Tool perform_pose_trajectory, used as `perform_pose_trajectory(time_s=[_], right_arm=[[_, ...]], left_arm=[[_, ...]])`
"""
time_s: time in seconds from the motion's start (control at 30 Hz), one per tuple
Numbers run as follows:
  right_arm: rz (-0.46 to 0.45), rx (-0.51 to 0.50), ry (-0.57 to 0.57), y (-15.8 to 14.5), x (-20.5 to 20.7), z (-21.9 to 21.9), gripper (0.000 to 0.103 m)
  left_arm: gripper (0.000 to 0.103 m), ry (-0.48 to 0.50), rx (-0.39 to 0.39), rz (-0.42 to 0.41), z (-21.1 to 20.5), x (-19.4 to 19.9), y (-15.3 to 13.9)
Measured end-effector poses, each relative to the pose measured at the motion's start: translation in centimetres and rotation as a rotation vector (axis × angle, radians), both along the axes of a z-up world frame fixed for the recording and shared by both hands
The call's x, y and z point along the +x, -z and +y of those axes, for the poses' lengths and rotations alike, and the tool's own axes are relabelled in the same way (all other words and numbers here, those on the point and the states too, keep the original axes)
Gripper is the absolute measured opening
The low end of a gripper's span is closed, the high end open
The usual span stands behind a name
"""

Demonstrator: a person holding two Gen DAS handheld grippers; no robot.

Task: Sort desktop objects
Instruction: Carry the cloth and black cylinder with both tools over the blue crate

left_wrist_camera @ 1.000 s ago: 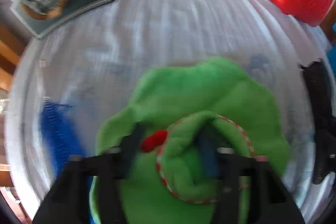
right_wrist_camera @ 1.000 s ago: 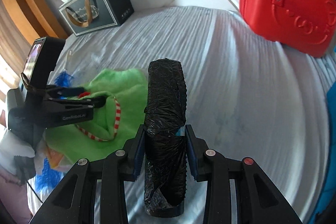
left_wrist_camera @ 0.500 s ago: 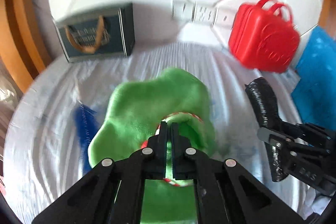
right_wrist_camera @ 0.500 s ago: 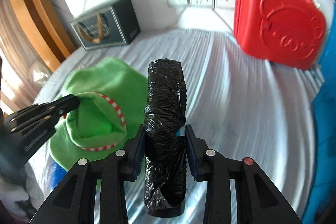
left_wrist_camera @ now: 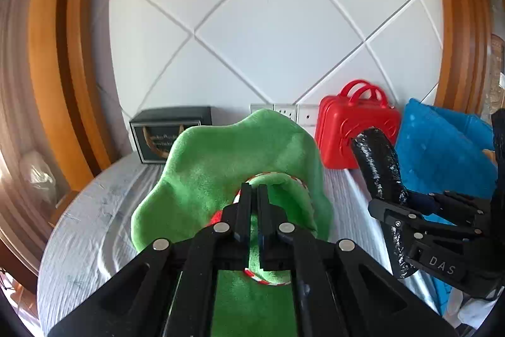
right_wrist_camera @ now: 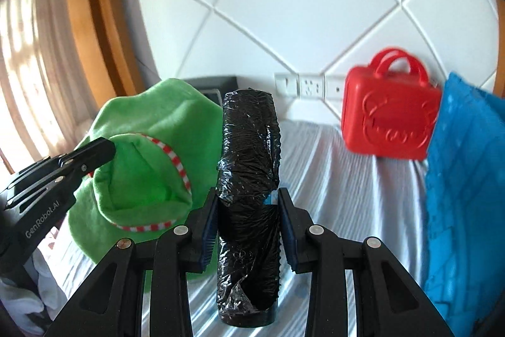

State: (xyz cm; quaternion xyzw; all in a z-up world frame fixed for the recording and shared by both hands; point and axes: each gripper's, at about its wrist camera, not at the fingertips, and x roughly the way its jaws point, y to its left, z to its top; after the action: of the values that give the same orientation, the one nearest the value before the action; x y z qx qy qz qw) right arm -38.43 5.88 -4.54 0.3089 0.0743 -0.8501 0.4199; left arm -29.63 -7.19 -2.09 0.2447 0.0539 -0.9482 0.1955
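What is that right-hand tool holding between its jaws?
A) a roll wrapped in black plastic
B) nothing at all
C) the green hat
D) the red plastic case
A: the right gripper has its jaws clamped on both sides of the black plastic-wrapped roll, while the green hat hangs from the left gripper and the red case stands by the wall.

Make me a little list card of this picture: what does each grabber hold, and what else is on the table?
left gripper: shut on the green hat
right gripper: shut on the black roll
red case: standing at the wall
blue cushion: right of the red case
dark box: back left, at the wall
table cover: white, wrinkled
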Motion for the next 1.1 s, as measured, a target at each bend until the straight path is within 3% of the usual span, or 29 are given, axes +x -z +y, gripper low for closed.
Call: perform_pose_trajectory(time_s=[0.23,0.43,0.63,0.9,1.1], right_arm=[[0.059,-0.030,0.038,-3.1,3.9,4.2,0.035],[0.118,-0.054,0.186,-6.5,6.3,8.8,0.035],[0.179,-0.079,0.346,-10.1,7.5,15.3,0.035],[0.246,-0.108,0.551,-13.0,6.0,28.4,0.035],[0.292,-0.071,0.614,-13.6,2.3,39.5,0.035]], left_arm=[[0.003,0.043,-0.018,0.073,3.6,4.2,-2.9],[0.003,0.174,-0.046,0.161,7.2,6.2,-6.6],[0.003,0.312,-0.048,0.251,11.9,5.8,-10.1],[0.003,0.495,-0.053,0.344,25.1,3.2,-14.1],[0.003,0.531,-0.015,0.373,35.3,0.2,-14.9]])
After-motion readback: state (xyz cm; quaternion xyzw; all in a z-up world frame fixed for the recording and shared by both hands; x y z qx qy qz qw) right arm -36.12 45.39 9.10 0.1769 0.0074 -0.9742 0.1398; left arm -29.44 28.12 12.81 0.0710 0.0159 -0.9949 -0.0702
